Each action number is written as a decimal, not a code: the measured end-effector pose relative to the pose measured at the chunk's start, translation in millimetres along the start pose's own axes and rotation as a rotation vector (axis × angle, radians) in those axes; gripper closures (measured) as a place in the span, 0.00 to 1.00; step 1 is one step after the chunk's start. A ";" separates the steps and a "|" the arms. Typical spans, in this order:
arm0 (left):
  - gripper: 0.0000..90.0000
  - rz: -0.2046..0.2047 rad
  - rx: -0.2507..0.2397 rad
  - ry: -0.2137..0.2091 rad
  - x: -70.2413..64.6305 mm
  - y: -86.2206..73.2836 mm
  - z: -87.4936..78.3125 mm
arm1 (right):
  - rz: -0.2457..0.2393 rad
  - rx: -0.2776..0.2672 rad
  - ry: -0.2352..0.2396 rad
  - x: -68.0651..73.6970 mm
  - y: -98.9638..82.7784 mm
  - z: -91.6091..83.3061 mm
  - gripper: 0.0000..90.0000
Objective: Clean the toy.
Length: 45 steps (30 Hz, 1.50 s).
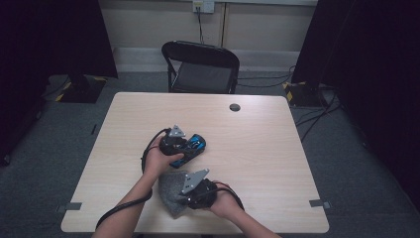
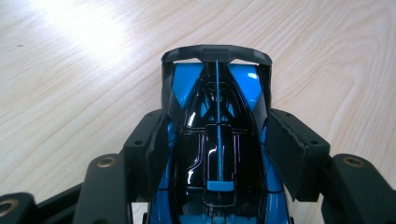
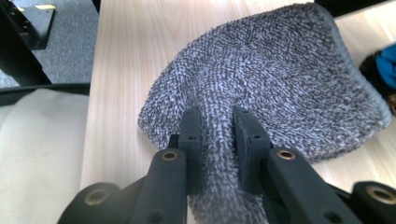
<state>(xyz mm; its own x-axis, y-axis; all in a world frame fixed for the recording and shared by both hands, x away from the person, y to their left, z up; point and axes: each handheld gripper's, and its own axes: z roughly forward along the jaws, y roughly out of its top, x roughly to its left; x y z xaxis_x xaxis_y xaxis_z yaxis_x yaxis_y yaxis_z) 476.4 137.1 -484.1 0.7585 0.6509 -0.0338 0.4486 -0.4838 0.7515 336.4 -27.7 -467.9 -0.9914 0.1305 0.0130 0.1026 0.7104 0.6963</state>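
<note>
Left claw (image 2: pixel 217 140) pinches a glossy blue-and-black toy car (image 2: pixel 217 154); right claw (image 3: pixel 217 126) pinches a nubby grey cloth (image 3: pixel 280 79)

Text check | I can't read a single word, label, brand or number anywhere right now | toy car (image 2: pixel 218 154) between my jaws: blue and black, no lettering | cloth (image 3: pixel 280 88): plain grey
</note>
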 end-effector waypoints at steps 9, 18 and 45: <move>0.38 -0.002 -0.004 -0.027 -0.2 1.9 1.1 | 0.054 -0.039 -0.050 -5.2 -11.7 -16.4 0.64; 0.35 0.038 -0.042 -0.045 -5.2 12.5 -16.5 | 0.136 -0.080 -0.133 -15.4 -23.9 -35.6 0.44; 0.32 0.116 0.009 -0.184 -59.4 -39.2 -67.1 | 0.344 -0.034 -0.396 -72.3 -82.9 -34.8 0.25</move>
<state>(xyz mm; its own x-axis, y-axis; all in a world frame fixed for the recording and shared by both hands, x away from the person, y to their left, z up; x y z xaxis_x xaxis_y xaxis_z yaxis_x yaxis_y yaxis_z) 382.1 156.7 -467.3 0.8782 0.4735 -0.0676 0.3570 -0.5549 0.7514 396.7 -120.1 -501.6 -0.7933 0.6084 -0.0229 0.4075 0.5585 0.7225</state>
